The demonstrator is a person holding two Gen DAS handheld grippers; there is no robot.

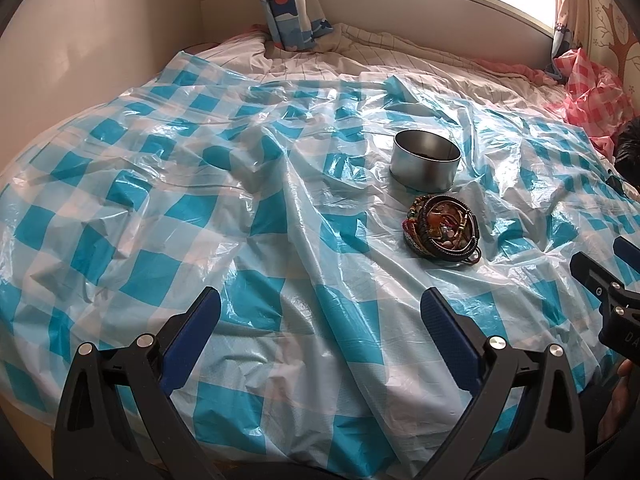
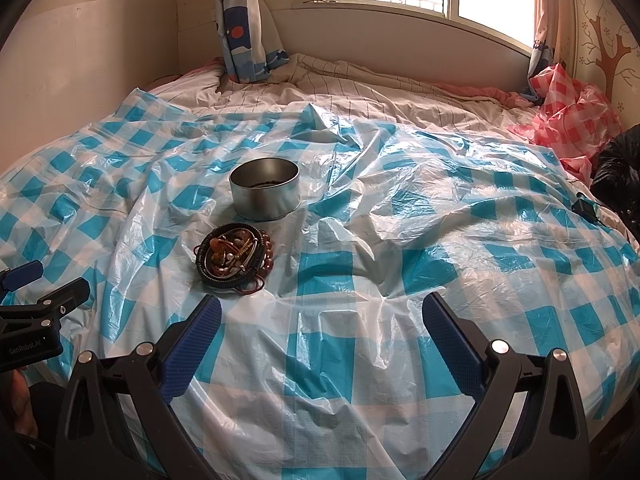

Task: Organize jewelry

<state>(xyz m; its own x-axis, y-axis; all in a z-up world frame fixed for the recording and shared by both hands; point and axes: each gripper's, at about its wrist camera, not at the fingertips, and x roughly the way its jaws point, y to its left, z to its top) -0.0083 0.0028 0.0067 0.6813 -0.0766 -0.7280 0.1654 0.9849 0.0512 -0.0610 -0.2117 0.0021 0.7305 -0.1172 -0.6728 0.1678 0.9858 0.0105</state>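
A pile of bracelets and beads (image 1: 440,227) lies in a shallow round lid on the blue-checked plastic sheet (image 1: 240,200). It also shows in the right wrist view (image 2: 234,257). Just behind it stands an open round metal tin (image 1: 425,165), also in the right wrist view (image 2: 265,189), with something dark at its bottom. My left gripper (image 1: 320,312) is open and empty, low over the sheet, left of and nearer than the pile. My right gripper (image 2: 322,318) is open and empty, right of and nearer than the pile. Each gripper shows at the edge of the other's view: right (image 1: 600,276), left (image 2: 44,280).
The sheet covers a bed with a striped quilt (image 2: 360,88) at the back. A crumpled red-checked plastic sheet (image 2: 576,120) and a black bag (image 2: 620,172) lie at the right. Curtains (image 2: 240,20) hang by the window. A wall panel stands at the left.
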